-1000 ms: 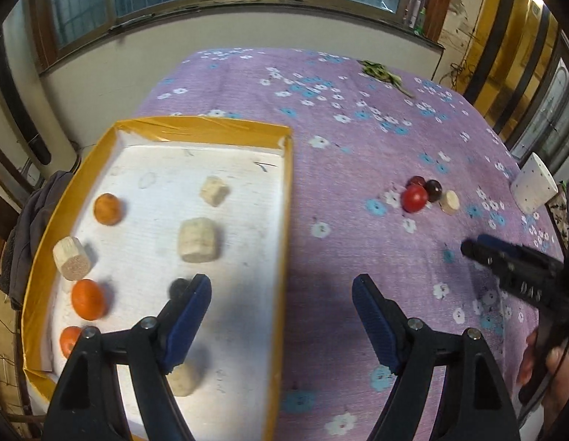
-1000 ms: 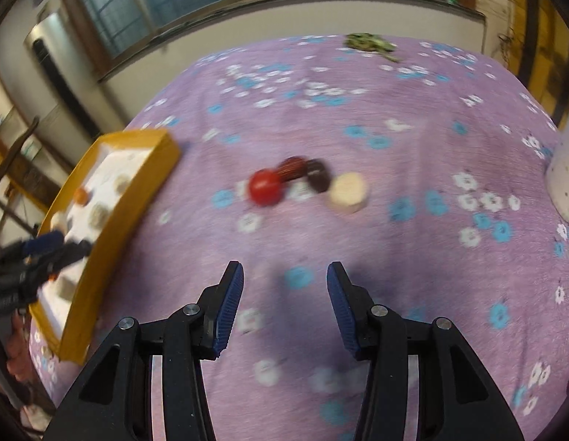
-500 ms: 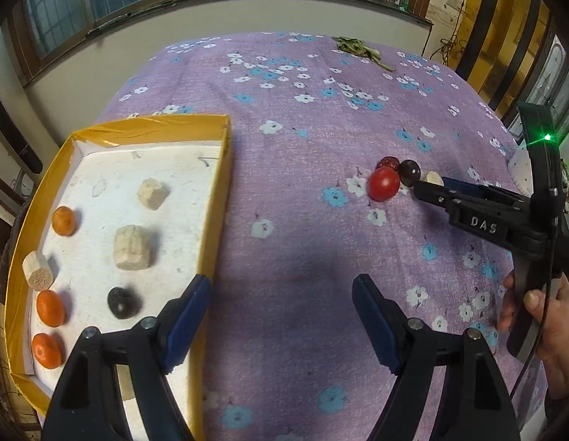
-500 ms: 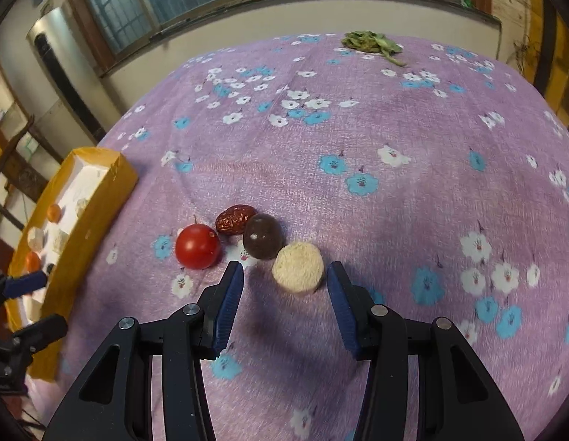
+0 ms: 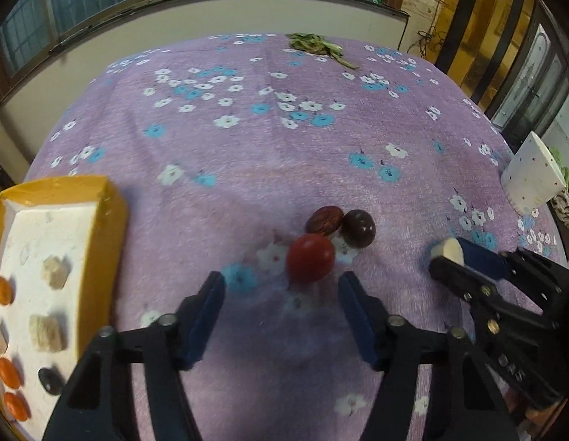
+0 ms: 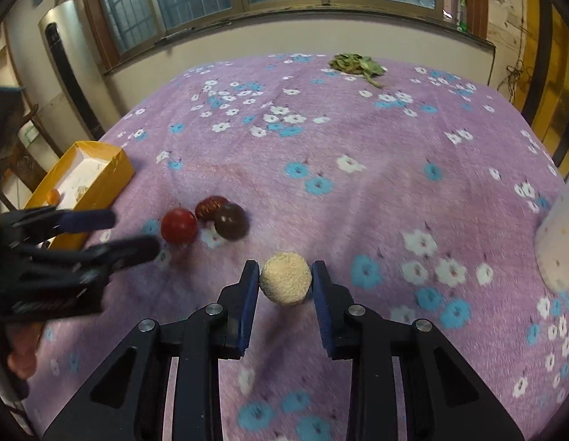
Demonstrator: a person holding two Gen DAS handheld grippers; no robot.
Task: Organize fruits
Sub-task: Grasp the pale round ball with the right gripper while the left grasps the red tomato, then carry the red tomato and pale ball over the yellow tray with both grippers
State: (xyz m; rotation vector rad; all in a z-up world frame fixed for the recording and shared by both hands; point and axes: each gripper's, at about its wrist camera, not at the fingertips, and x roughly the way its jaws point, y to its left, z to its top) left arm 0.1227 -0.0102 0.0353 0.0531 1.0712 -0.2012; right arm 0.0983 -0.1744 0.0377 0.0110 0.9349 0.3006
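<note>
Right tool (image 6: pixel 285 282) is clamped on the pale round fruit (image 6: pixel 285 283), both pads touching it, just above the purple cloth (image 6: pixel 357 154); whether it rests on the cloth is unclear. In the left view only a sliver of that fruit (image 5: pixel 449 250) shows past the right tool (image 5: pixel 464 257). Left tool (image 5: pixel 278 294) hangs wide apart just short of the tomato (image 5: pixel 310 263), which touches two dark fruits (image 5: pixel 341 222). The yellow tray (image 5: pixel 100 242) is cut off at the left edge, sorted pieces partly hidden.

Dim window daylight, soft shadows, strong fisheye edge distortion, slight blur.
</note>
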